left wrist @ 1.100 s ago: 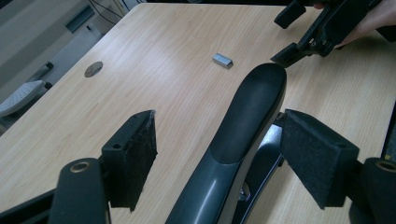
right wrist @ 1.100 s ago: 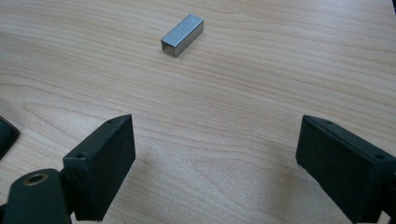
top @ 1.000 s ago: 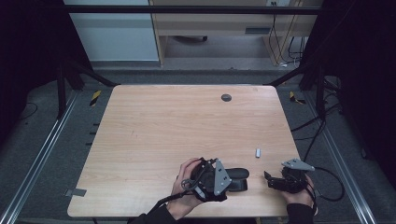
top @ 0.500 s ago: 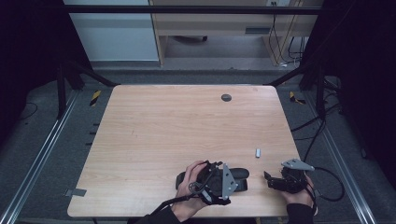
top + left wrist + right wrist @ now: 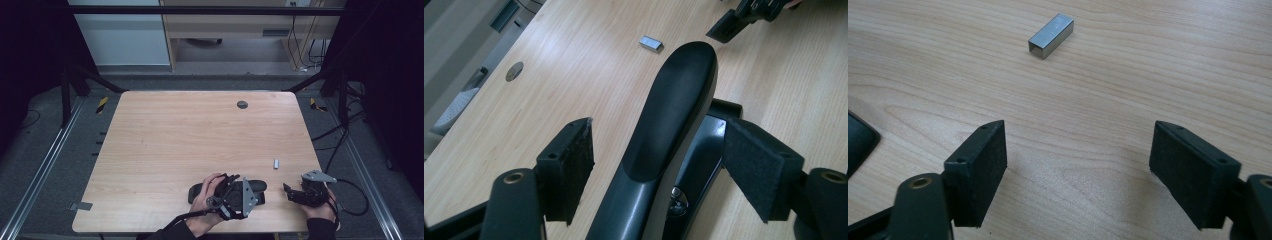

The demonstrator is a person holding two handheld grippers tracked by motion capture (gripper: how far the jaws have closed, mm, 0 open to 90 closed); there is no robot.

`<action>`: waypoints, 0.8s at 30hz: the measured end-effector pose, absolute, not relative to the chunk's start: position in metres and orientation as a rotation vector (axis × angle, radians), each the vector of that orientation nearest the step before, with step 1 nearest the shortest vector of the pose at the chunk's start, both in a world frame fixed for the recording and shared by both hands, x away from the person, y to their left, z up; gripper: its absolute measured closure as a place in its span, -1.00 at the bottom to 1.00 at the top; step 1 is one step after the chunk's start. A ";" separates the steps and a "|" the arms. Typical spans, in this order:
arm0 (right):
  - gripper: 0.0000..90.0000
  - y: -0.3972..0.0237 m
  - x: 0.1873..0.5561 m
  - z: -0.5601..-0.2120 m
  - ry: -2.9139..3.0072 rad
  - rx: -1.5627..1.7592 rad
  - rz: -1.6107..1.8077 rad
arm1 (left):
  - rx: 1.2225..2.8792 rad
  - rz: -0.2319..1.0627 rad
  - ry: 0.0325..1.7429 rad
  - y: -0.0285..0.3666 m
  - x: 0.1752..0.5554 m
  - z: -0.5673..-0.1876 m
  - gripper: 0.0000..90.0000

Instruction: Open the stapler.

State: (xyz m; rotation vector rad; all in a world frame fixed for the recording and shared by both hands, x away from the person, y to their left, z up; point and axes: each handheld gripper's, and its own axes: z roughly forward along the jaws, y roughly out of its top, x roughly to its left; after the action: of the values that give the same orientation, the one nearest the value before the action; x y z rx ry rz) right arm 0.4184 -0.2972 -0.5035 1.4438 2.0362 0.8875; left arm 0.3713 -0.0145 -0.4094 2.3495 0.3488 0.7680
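One black stapler [image 5: 674, 115] lies on the bench [image 5: 165, 140], between the spread jaws of the left hand-held gripper [image 5: 659, 170], untouched. One small metal staple block [image 5: 1051, 35] lies just ahead of the right hand-held gripper [image 5: 1078, 170], also released.

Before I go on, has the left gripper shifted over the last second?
Yes, slightly. The left gripper has edged toward the near table edge, while the small metal block stays put.
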 end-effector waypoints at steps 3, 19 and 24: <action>-0.42 -0.297 0.418 -0.503 2.049 1.430 0.889 | 2.361 0.771 0.350 -0.016 0.372 -0.411 -0.36; -0.02 -0.293 0.416 -0.499 2.097 1.396 0.927 | 2.425 0.827 0.334 -0.023 0.378 -0.422 -0.28; 0.10 -0.292 0.416 -0.498 2.107 1.379 0.934 | 2.436 0.851 0.325 -0.026 0.379 -0.425 -0.25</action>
State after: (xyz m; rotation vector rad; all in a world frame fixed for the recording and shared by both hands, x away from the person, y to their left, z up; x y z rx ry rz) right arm 0.4156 -0.2921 -0.4979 1.3785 2.1073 0.9345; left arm 0.3795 -0.0259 -0.4254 2.4357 0.3251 0.8507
